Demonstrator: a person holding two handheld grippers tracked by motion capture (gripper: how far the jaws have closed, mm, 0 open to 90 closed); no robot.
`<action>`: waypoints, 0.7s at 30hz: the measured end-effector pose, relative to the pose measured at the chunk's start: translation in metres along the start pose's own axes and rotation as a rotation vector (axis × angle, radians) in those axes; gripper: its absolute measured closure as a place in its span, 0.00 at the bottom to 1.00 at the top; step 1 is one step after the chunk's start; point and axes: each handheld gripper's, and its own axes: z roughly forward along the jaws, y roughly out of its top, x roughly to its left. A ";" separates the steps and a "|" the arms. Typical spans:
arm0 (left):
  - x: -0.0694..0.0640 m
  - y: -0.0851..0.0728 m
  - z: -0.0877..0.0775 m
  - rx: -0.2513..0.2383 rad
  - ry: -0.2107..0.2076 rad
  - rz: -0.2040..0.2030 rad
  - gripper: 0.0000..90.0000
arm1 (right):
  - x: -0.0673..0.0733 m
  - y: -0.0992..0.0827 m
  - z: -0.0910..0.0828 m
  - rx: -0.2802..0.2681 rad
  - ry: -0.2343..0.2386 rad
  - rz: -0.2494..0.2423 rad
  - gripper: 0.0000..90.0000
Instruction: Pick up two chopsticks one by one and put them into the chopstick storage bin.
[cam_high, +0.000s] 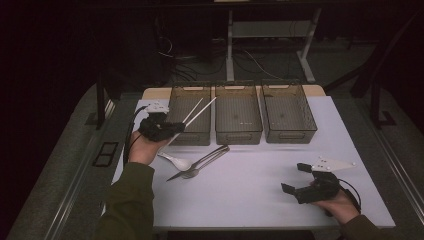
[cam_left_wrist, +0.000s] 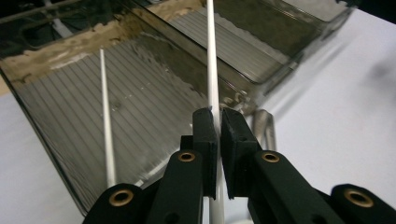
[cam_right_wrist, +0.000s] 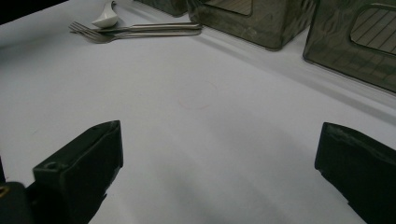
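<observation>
Left gripper (cam_high: 176, 127) is clamped on 1 white chopstick (cam_left_wrist: 212, 70), its long axis running ahead over the left bin (cam_high: 177, 102); a 2nd stick (cam_left_wrist: 106, 126) lies inside. Right gripper (cam_high: 294, 179) gapes empty, well apart.

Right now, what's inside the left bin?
The left bin holds one white chopstick leaning on its ribbed floor. A second chopstick hangs above it, clamped in the left gripper. The near corner is hidden by its jaws.

room: dim | floor (cam_high: 280, 60): grey, cables (cam_high: 250, 60) | desk legs (cam_high: 230, 40): white
</observation>
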 end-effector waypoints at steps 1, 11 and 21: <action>0.002 0.002 0.002 0.003 0.007 -0.005 0.93 | 0.000 0.000 0.000 0.000 0.000 0.003 0.01; 0.032 0.022 0.019 0.023 0.062 -0.061 0.93 | -0.001 0.000 -0.001 -0.006 -0.001 0.008 0.01; 0.052 0.027 0.045 0.007 0.084 -0.126 0.93 | -0.001 0.000 -0.001 -0.009 0.002 0.009 0.01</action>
